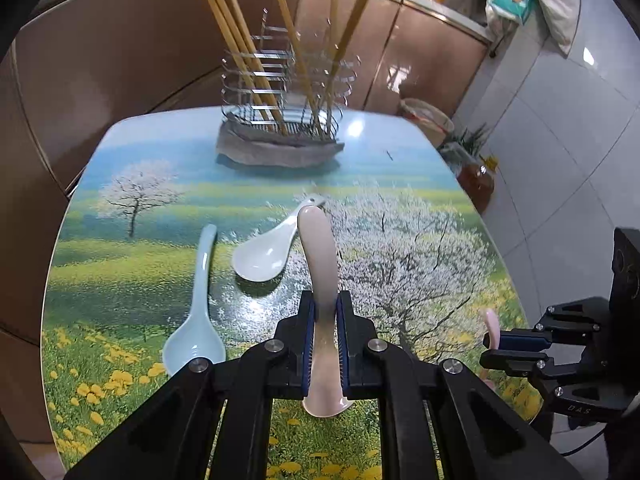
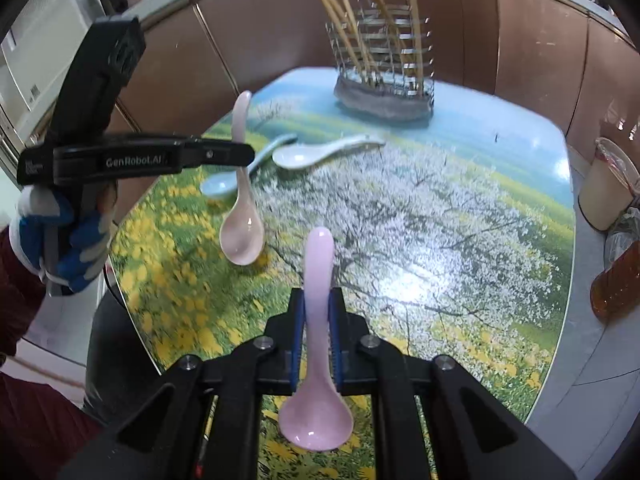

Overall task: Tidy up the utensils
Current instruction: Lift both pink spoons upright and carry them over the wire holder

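Spoons are what the task turns on, four ceramic ones in all: a pale pink spoon (image 1: pixel 320 280) clamped by its handle in the left gripper (image 1: pixel 325 320), a brighter pink spoon (image 2: pixel 317 344) clamped the same way in the right gripper (image 2: pixel 316 320), and a light blue spoon (image 1: pixel 198 308) and a white spoon (image 1: pixel 266 254) lying near each other on the left half of the landscape-print table (image 1: pixel 400 240). Both held spoons hang above the near end of the table, handle pointing up and forward, bowl below the jaws. At the far end stands one wire utensil holder (image 1: pixel 280 92) on a grey base, with about six wooden chopsticks (image 1: pixel 240 40) leaning in it. The likely next move is to carry the held spoons to that holder, and the risks follow from this. Glazed handles are slick and tapered, so a tilt or jolt could let a spoon slide through the pads and chip on the table. The leaning chopsticks crowd the holder's opening, so a spoon lowered carelessly could knock them or tip the light holder. Two grippers converging on one holder could also collide.
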`<state>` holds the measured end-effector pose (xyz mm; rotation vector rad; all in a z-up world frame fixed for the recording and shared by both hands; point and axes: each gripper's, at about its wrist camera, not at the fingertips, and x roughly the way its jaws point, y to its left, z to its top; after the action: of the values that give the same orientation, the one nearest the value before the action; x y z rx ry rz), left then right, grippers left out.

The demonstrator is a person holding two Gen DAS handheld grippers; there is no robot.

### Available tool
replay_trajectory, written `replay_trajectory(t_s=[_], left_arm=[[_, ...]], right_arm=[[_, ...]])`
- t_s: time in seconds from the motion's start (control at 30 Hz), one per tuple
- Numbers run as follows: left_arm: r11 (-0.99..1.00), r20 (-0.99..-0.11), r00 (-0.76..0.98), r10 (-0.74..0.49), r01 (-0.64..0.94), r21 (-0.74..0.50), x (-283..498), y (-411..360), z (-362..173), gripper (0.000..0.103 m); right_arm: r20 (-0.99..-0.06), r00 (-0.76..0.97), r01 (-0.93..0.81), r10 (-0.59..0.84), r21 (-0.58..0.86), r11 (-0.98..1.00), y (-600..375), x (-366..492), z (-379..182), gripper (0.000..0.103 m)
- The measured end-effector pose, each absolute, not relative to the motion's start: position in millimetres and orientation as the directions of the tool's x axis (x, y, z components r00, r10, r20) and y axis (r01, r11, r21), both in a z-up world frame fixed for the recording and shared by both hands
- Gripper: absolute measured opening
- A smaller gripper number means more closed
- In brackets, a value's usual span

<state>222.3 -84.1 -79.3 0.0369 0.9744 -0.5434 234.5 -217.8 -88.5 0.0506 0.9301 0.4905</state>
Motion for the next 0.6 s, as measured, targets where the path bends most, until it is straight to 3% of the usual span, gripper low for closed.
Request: replay_trajectory(t_s=[0.27,0.6], left_arm=[[0.867,-0.732,0.497,-0.465,0.423,-0.263,225.7,-70.8,-49.5,0.01],[0.864,-0.575,0.646,-0.502,0.394,-0.312,275.7,-58.6,44.0,0.01]], right_arm=[[-0.688,0.575,-0.379,0.442,0.254,0.89,-223.1,238.7,-54.0,0.011],[-0.521,0.782,-0.32,0.343,0.137,0.938,-235.8,307.3,60.4,0.011]])
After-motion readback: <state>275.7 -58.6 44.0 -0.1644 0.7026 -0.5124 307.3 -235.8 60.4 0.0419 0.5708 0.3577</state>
